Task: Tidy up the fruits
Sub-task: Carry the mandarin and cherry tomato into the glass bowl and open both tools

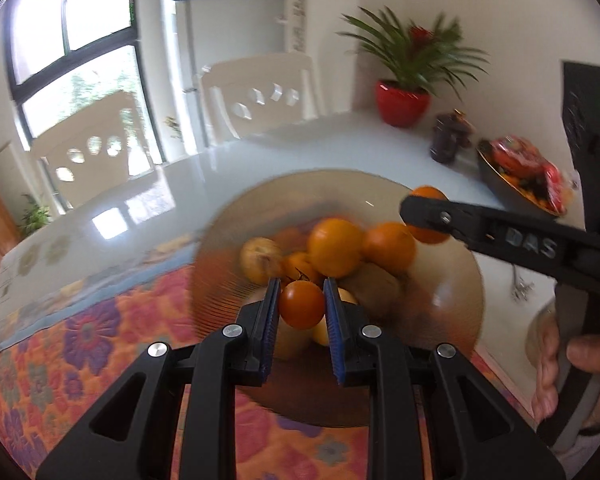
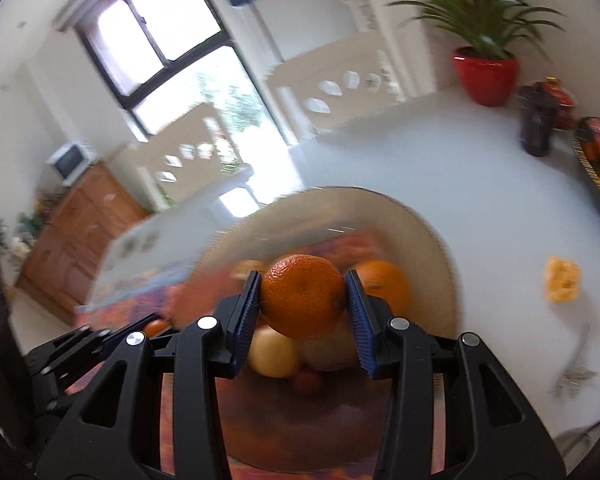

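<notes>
A brownish glass bowl point(image 1: 452, 280) stands on the table and holds several oranges, a pale apple and a kiwi. My left gripper point(image 1: 302, 304) is shut on a small orange tomato point(image 1: 302, 304) just above the bowl's near side. My right gripper point(image 2: 303, 302) is shut on a mandarin point(image 2: 303, 302) over the same bowl point(image 2: 428, 232). In the left wrist view the right gripper point(image 1: 426, 216) comes in from the right, with the mandarin point(image 1: 428, 194) showing behind its finger above the bowl's far right rim.
A flowered mat point(image 1: 100, 332) lies under the bowl on the white table point(image 1: 340, 148). A red pot with a plant point(image 1: 402, 102), a dark jar point(image 1: 446, 140) and a second fruit dish point(image 1: 516, 180) stand at the far right. Orange peel point(image 2: 562, 284) lies on the table. Chairs point(image 1: 260, 96) stand behind.
</notes>
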Motion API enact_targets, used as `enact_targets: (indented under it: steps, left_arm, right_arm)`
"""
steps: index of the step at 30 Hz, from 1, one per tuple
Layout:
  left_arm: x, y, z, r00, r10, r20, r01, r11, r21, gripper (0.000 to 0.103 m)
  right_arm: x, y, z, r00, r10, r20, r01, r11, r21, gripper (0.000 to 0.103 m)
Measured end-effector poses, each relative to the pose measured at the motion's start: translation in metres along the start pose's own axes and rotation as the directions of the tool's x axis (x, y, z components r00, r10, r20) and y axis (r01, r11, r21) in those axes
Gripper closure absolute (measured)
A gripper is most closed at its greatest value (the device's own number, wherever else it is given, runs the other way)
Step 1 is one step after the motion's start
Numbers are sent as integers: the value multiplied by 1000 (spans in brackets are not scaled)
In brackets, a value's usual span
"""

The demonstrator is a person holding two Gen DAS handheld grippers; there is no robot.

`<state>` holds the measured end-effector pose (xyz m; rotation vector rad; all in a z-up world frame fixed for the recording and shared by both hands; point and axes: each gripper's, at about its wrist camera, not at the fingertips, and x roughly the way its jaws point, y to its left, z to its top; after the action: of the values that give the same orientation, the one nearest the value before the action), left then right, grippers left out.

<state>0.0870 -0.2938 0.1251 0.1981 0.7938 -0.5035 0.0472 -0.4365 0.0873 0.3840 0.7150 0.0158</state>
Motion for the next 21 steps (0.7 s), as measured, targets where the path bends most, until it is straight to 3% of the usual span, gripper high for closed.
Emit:
enact_targets:
  steps: [2,5,6,7,8,9,13,18,21]
  left_arm:
    - [5,-3,-3,998,-49,-35,48,999,-8,81]
    - [11,-7,-5,995,-66,-71,66,998,5,81]
    - [13,-9,-7,994,-66,-81,68,997,28,73]
    - [16,-14,-8,992,-66,-110,73,995,69,34]
    - [16,-16,-10,990,-68,-123,80,992,93,11]
    - [15,-18,-11,991,-71,-117,85,990,114,5]
    - [8,-15,-14,996,-11,-88,25,986,167,5]
    - [0,17,-15,997,-23,-77,30,996,90,5]
    - [-11,40,-19,999,9,-38,-6,998,70,5]
  right_arm:
    - [-2,-9,-4,999,-44,-2,44,999,30,59]
    - [-2,-14,-10,998,-63,-31,64,997,37,58]
    - [-3,-14,-13,996,-74,-38,76,997,30,57]
    - [-5,-13,-16,995,-88,-39,89,996,20,44]
    - [-7,-12,-16,995,-97,-34,97,995,13,8]
    - [-11,-9,-17,994,-108,-5,108,994,2,5]
    - [-22,2,-18,991,-126,41,127,991,-29,3]
    - [-31,15,-23,992,-98,74,101,994,-38,3]
    - [-44,28,-26,986,-89,142,97,994,-51,3]
